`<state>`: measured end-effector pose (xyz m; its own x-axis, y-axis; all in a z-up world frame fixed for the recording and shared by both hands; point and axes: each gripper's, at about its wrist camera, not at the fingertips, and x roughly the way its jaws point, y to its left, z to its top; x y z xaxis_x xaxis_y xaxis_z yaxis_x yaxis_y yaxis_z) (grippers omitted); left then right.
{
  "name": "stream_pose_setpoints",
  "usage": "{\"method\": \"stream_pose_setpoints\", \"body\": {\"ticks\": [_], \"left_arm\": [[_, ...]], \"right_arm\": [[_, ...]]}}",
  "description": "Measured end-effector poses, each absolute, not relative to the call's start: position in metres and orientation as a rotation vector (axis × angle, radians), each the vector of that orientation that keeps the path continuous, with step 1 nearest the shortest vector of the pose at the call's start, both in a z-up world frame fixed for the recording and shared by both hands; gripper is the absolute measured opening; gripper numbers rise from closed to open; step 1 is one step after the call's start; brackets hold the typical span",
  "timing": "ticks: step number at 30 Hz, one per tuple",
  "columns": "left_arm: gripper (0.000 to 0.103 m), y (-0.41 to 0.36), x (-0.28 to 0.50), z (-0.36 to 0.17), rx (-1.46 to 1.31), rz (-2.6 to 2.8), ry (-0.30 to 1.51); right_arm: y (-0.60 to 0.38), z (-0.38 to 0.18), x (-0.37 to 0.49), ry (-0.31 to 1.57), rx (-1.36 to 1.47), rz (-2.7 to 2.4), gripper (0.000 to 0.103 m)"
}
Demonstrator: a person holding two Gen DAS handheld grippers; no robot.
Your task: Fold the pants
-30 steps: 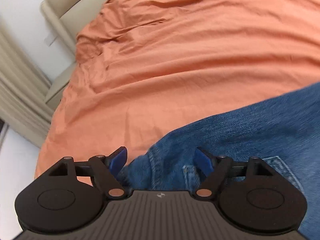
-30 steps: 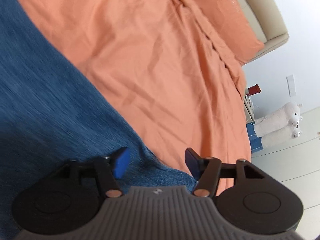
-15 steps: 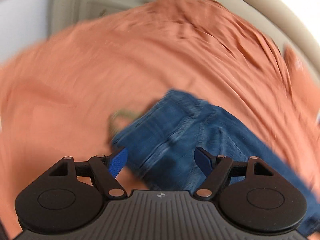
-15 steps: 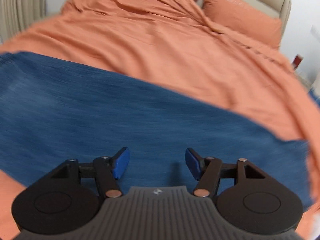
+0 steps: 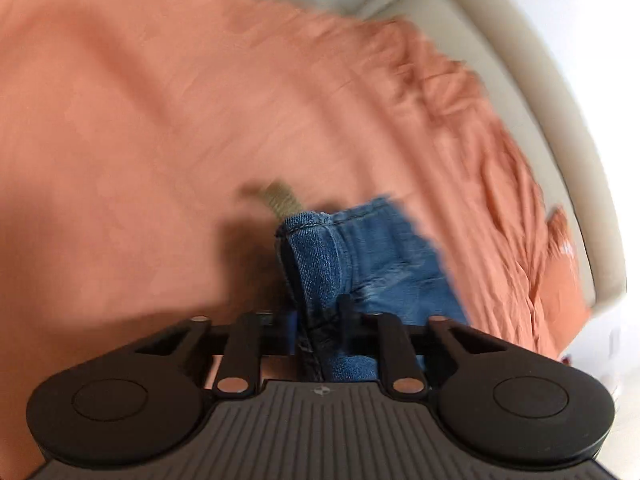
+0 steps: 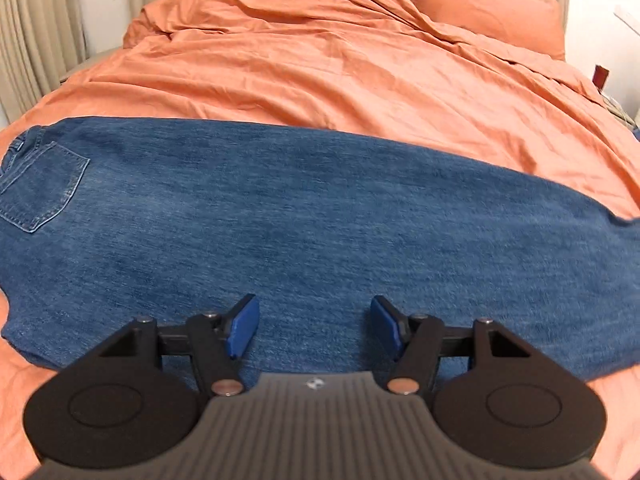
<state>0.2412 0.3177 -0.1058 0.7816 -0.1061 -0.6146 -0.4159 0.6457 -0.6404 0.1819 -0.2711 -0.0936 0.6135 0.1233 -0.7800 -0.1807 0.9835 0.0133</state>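
Blue jeans [image 6: 304, 216] lie flat across the orange bedcover, folded lengthwise, with a back pocket [image 6: 38, 188] at the left end. My right gripper [image 6: 314, 330] is open and empty, hovering over the near edge of the leg. In the blurred left wrist view my left gripper [image 5: 318, 320] is shut on the waistband end of the jeans [image 5: 360, 256], which stands up between the jaws. A small tan tag or pocket lining [image 5: 282, 198] pokes out beyond it.
An orange bedcover [image 6: 340, 64] with wrinkles covers the bed. An orange pillow [image 6: 484, 4] lies at the head, against a beige headboard [image 5: 532, 92]. Beige curtains [image 6: 28, 36] hang at the left. A nightstand with small items [image 6: 600, 78] stands at the right.
My left gripper has closed on the waistband end of the jeans after swinging toward it. My right gripper has turned to look across the leg and stays open.
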Motion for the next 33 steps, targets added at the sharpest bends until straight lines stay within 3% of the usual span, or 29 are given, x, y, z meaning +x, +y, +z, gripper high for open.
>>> {"method": "stream_pose_setpoints", "body": {"ticks": [5,11,16,17,22,28,33], "left_arm": [[0.016,0.285,0.242,-0.055,-0.566,0.203,0.630],[0.017,0.291,0.267,-0.111,-0.484,0.274,0.782],[0.019,0.292,0.272,-0.124,-0.475,0.281,0.831],[0.021,0.293,0.273,-0.122,-0.462,0.280,0.845],[0.051,0.284,0.268,-0.102,-0.341,0.296,0.883],[0.063,0.257,0.250,-0.066,-0.214,0.374,0.792],[0.062,0.223,0.250,-0.050,-0.230,0.298,0.792]], "right_arm": [[-0.287,-0.087,0.177,0.887,-0.076,0.135,0.058],[-0.311,-0.104,0.178,0.939,-0.059,0.074,0.058],[-0.317,-0.119,0.182,0.962,-0.074,0.079,0.062],[-0.318,-0.121,0.184,0.966,-0.068,0.077,0.062],[-0.325,-0.116,0.185,0.956,-0.048,0.095,0.063],[-0.389,-0.080,0.168,0.843,0.145,0.038,0.062],[-0.501,-0.065,0.152,0.772,0.381,-0.157,0.057]]}}
